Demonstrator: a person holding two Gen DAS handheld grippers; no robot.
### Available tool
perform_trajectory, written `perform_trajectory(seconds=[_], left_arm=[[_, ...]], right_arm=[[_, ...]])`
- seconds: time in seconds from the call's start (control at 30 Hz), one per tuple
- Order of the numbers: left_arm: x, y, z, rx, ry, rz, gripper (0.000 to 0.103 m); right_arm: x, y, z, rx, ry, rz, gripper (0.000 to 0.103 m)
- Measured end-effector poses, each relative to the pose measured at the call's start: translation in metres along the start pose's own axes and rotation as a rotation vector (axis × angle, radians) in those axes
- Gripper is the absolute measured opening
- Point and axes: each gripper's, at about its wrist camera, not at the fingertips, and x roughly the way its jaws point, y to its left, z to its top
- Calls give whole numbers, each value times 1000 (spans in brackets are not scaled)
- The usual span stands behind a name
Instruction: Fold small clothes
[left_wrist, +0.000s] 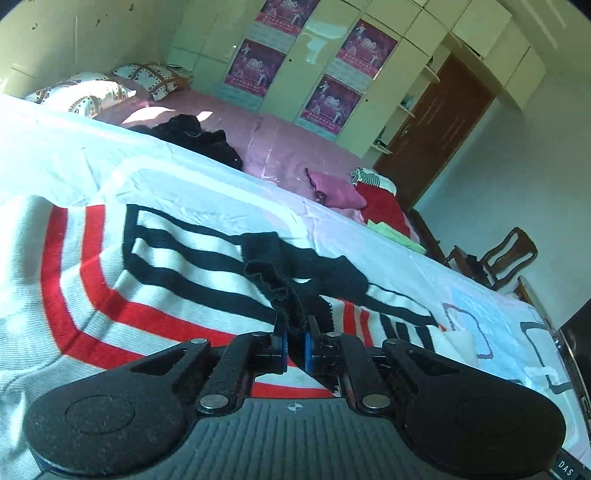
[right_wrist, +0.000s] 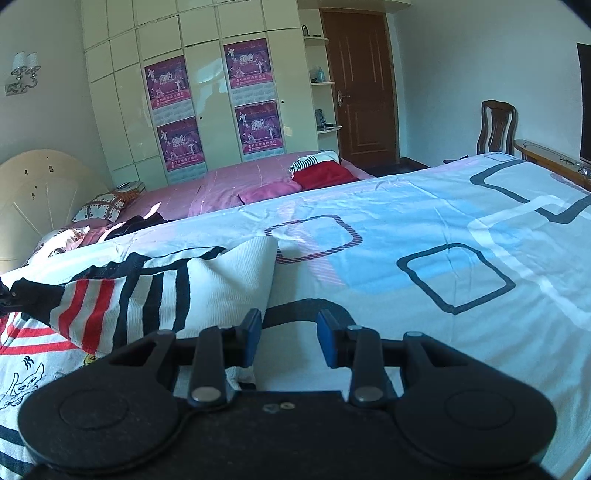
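Left gripper (left_wrist: 295, 332) pinches sweater's black collar (left_wrist: 280, 291).

The near bed (right_wrist: 424, 229) wears a white sheet printed with pale blue blocks and dark rounded rectangles. A white knit sweater (left_wrist: 155, 258) with red and black stripes lies spread on it, one part folded over. A black ribbed edge (left_wrist: 284, 291) rises off the sweater.

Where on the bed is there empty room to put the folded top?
The white bedsheet with blue and black squares lies bare to the right of the red, black and white striped knitted top, ahead of the right tool. Crowded: the left side, where the left tool pinches its black collar.
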Motion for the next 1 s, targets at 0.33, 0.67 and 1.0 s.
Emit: perform_trajectory(seconds=[0.33,0.67,1.0], left_arm=[[8,36,-14,51,26,71,7],[14,40,-21,125,52,87,8],[6,36,-18,140,-16,85,7]], right_arm=[[41,35,-19,-69,142,31,35],[47,36,-17,-75,143,20,33],[97,37,42,-91,44,48,36]])
